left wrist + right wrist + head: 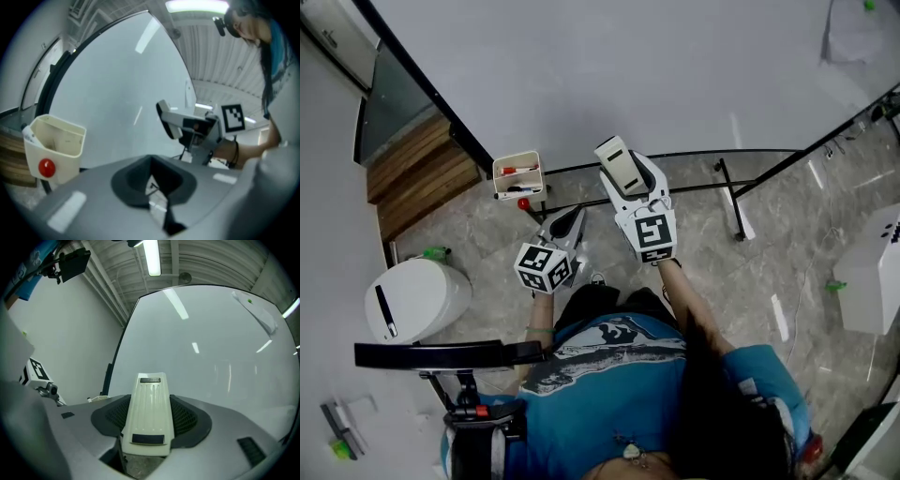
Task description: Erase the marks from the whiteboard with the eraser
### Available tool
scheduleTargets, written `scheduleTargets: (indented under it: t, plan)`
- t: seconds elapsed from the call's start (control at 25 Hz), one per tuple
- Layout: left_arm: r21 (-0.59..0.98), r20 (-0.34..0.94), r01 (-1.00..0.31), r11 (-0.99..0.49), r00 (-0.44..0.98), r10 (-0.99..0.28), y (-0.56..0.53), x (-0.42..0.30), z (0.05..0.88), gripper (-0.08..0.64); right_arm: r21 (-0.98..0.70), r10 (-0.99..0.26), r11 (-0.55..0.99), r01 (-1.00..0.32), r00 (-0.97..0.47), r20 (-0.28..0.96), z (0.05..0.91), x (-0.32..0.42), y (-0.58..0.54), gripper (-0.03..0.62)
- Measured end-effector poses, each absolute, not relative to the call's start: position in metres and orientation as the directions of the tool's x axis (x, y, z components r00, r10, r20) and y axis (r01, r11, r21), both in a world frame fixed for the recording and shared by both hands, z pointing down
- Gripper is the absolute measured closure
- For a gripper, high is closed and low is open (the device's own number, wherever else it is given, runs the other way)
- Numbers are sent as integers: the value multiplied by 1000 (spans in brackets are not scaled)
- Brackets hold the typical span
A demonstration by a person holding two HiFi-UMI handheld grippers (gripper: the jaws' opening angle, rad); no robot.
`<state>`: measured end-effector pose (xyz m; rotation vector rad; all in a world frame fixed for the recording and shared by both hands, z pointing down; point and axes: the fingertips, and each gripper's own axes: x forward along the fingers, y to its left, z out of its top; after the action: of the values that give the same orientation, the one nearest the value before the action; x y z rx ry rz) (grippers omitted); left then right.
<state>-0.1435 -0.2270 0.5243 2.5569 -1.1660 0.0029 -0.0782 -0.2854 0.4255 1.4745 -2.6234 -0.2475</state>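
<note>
Right gripper view: right gripper [151, 425] has its jaws clamped on the cream eraser [150, 394], which lies lengthwise between them and reaches past the tips
Whiteboard [211, 343]: straight ahead of the eraser; contact cannot be judged
Left gripper [152, 187]: jaws pressed together, nothing between them; sits just left of the right gripper and lower
Pen cup [52, 145]: cream, round red knob on its front, ahead and left of the left gripper's tips, at the whiteboard's lower edge
</note>
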Motion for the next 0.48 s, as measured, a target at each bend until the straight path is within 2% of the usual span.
scheduleTargets:
  t: [0.48]
  plan:
    - [271,117,-724,-635,679,-724,-162,-61,509,557,52,-848,518,-854,-505,161,481,15,-172,330]
